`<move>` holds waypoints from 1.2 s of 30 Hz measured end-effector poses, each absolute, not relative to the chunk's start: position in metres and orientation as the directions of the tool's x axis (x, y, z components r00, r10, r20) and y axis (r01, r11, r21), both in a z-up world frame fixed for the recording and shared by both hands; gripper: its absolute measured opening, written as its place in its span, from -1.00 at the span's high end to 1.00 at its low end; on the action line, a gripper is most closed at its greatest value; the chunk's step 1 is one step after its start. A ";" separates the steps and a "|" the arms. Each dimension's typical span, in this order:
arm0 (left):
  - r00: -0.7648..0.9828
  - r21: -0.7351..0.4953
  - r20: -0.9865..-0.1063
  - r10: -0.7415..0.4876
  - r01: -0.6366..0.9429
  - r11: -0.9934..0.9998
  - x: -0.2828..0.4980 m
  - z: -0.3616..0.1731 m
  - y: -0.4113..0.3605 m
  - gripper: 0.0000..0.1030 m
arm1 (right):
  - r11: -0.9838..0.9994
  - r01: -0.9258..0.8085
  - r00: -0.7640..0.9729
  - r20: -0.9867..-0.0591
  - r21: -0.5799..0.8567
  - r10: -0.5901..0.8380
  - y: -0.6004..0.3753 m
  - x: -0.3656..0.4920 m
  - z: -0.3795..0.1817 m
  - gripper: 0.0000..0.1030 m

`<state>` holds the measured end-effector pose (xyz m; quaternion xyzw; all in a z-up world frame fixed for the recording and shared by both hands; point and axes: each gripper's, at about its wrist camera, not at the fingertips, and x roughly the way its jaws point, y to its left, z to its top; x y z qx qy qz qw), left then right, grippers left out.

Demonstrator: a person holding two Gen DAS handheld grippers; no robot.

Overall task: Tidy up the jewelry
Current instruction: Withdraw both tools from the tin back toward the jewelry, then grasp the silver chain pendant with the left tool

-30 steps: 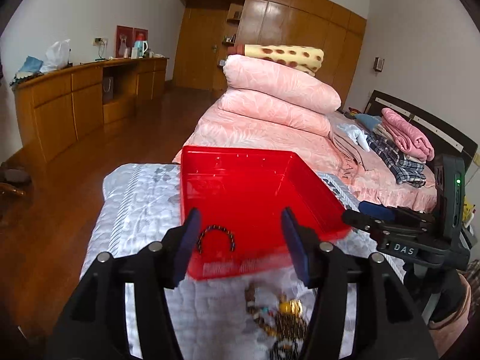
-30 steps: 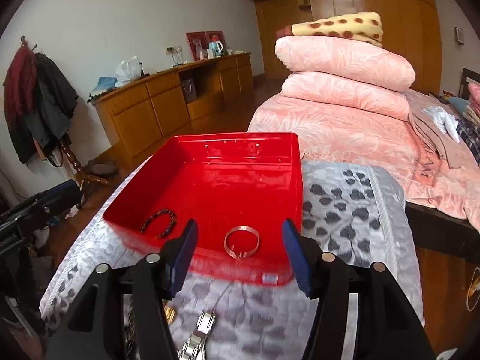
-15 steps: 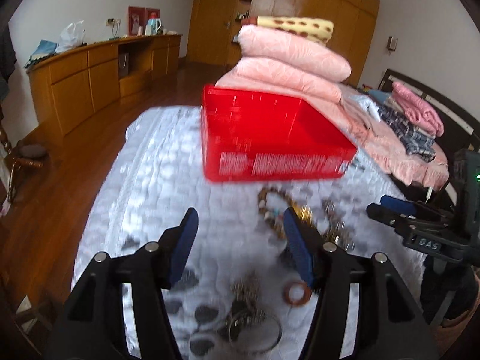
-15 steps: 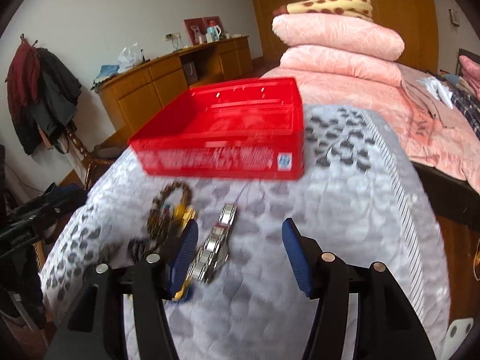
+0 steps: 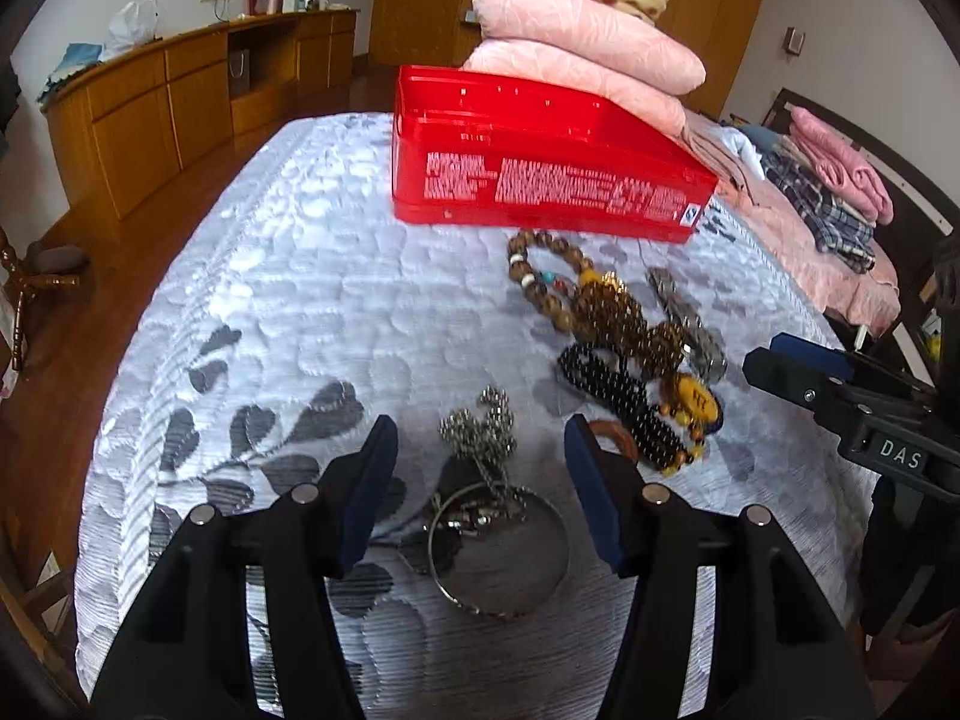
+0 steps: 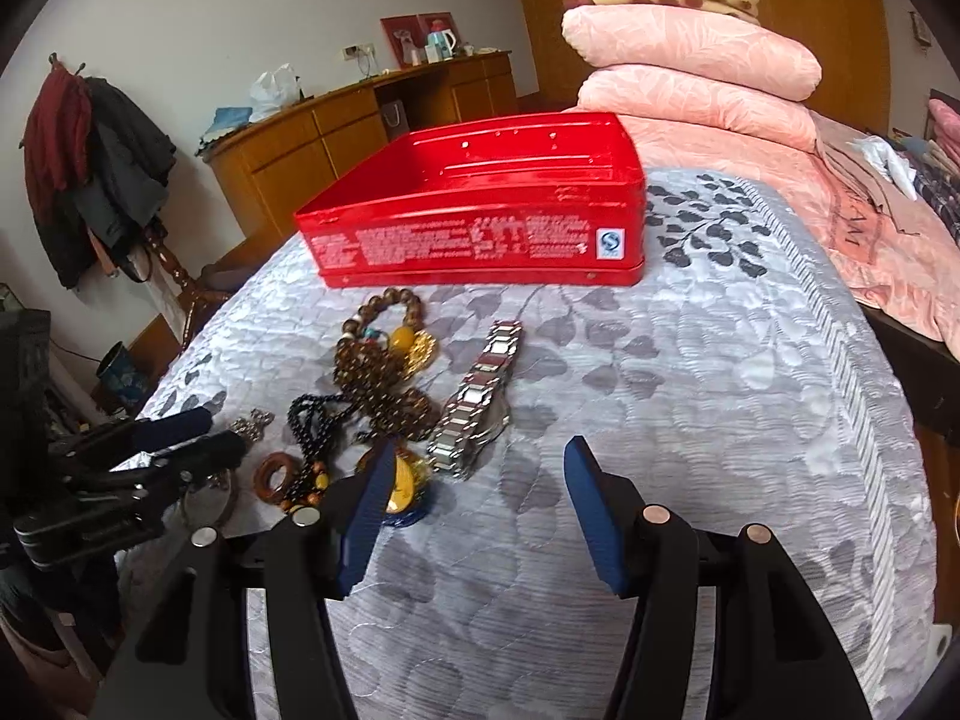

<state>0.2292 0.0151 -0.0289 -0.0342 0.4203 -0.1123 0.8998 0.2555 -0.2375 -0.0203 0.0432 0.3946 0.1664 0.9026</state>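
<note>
A red tin box (image 5: 540,174) (image 6: 480,228) stands on the grey quilted cover. In front of it lies a pile of jewelry: brown bead bracelets (image 5: 558,276) (image 6: 384,360), a black bead string (image 5: 618,396), a steel watch band (image 6: 480,402) (image 5: 690,318), a yellow pendant (image 6: 399,486), a small brown ring (image 6: 276,477), a silver chain (image 5: 480,426) and a thin silver bangle (image 5: 504,546). My left gripper (image 5: 480,462) is open, low over the chain and bangle. My right gripper (image 6: 477,480) is open, just before the watch band.
The grey quilted cover (image 6: 690,390) drops off at its sides. Pink folded quilts (image 6: 690,60) lie on the bed behind the box. A wooden sideboard (image 5: 150,102) lines the left wall. A coat stand (image 6: 90,150) is at the left.
Both grippers have pulled back from over the red box and dropped low toward the jewelry pile in front of it. Both stay open and empty.
</note>
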 end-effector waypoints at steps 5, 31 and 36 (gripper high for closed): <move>0.617 -0.154 -0.754 -0.228 0.172 0.973 0.228 -0.033 0.016 0.05 | 0.935 -0.287 0.619 -0.705 0.209 0.348 -0.228 0.254 -0.025 -0.12; 0.667 -0.249 -0.687 -0.288 0.156 0.956 0.225 -0.015 0.031 0.60 | 0.880 -0.408 0.594 -0.662 0.242 0.457 -0.199 0.248 -0.012 -0.11; 0.711 -0.294 -0.629 -0.314 0.155 0.943 0.215 0.007 0.047 0.60 | 0.840 -0.484 0.557 -0.654 0.244 0.511 -0.177 0.244 -0.007 -0.09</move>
